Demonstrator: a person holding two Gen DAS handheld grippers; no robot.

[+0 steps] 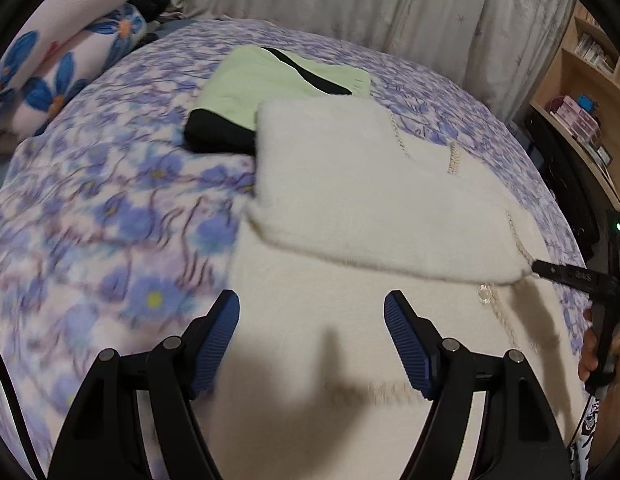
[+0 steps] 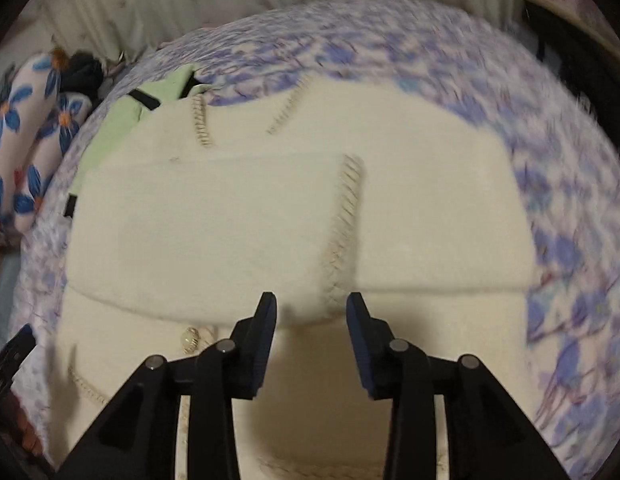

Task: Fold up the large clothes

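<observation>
Left wrist view: my left claw (image 1: 312,344) stands apart and empty over the lower layer of the cream knitted cardigan (image 1: 350,184), which lies on the floral bedspread (image 1: 110,200). A folded flap occupies centre to 3 o'clock, where the right claw (image 1: 566,274) meets its corner; I cannot tell its grip here. A folded green garment (image 1: 270,76) lies at 12 o'clock, touching the cardigan.

Right wrist view: my right claw (image 2: 311,308) is part-open, pads clear of the fabric, the flap's edge just beyond at 12 o'clock.

Risk: the unpinned flap may slide or spring back, skewing the fold; fingertips may snag the stitched trim (image 2: 346,216).
</observation>
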